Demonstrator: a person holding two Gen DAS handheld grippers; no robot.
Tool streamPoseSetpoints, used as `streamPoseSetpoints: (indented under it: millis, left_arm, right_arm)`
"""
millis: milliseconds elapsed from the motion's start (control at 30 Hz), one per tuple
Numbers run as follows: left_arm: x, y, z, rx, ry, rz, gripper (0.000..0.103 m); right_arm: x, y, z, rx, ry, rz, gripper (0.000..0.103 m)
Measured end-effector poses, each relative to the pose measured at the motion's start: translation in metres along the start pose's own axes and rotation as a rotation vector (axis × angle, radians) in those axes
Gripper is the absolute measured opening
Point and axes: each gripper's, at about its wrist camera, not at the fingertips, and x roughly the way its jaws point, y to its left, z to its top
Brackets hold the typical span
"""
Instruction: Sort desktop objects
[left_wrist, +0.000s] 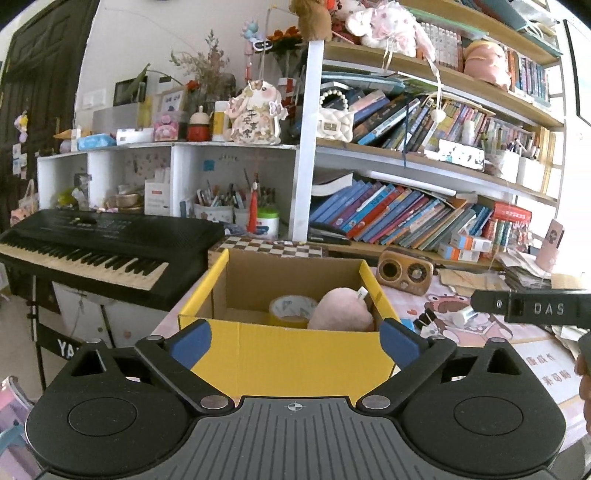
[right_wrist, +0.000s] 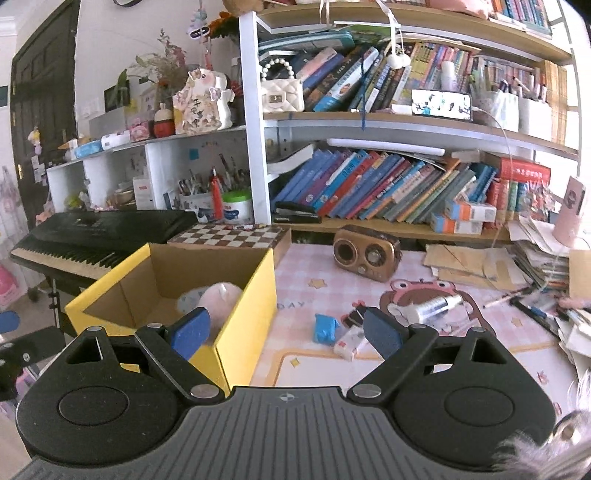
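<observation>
A yellow cardboard box (left_wrist: 295, 354) stands open on the pink desk mat (right_wrist: 369, 373). Inside lie a pink plush (left_wrist: 341, 308) and a roll of yellow tape (left_wrist: 290, 310). My left gripper (left_wrist: 295, 341) is open and empty, its jaws in front of the box's near wall. My right gripper (right_wrist: 286, 334) is open and empty, above the mat to the right of the box (right_wrist: 247, 306). On the mat lie a blue crumpled item (right_wrist: 325, 328), a small white box (right_wrist: 349, 343), a dark small item (right_wrist: 354, 316) and a white tube (right_wrist: 434, 308).
A brown retro radio (right_wrist: 365, 253) stands at the mat's back. A checkered board box (right_wrist: 229, 236) sits behind the yellow box. A black keyboard (left_wrist: 96, 243) is to the left. Piles of paper and cardboard (right_wrist: 535, 258) fill the right. Bookshelves (right_wrist: 388, 184) line the back.
</observation>
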Motion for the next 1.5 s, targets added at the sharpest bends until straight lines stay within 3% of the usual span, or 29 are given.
streamPoseSetpoints:
  millis: [933,1500]
  left_arm:
    - [-0.04,-0.025,-0.047,0.054,0.11,-0.066,0.101]
    - [-0.044,-0.036,-0.055,0.041,0.145,-0.074,0.103]
  right_arm:
    - [-0.055,0.026,-0.072,-0.016,0.14,0.023,0.091]
    - [-0.069,0.02,-0.086,-0.029,0.195,0.0,0.095]
